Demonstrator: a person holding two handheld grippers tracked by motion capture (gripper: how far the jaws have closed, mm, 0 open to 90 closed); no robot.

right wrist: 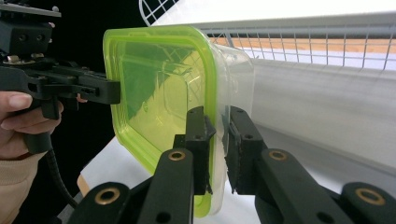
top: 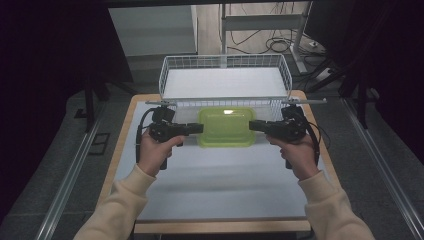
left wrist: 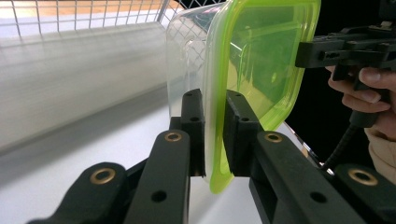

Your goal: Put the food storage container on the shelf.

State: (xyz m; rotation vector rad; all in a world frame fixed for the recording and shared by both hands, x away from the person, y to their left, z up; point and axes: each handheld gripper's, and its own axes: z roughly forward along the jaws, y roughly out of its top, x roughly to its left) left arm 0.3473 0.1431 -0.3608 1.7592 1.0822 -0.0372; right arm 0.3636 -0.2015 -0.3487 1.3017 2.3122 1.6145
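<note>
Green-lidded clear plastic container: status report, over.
Left gripper and right gripper both clamped on the lid rim. Green-lidded clear plastic container held level before the white wire basket. Path clear.

A clear plastic container [top: 226, 126] with a lime-green lid [left wrist: 261, 60] sits level just in front of a white wire basket [top: 225, 67]. The lid appears shut. The container seems lifted slightly off the table.

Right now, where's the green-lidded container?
High view: the green-lidded container sits mid-table just in front of the wire basket, gripped at its rim between the left claw and right claw.
</note>
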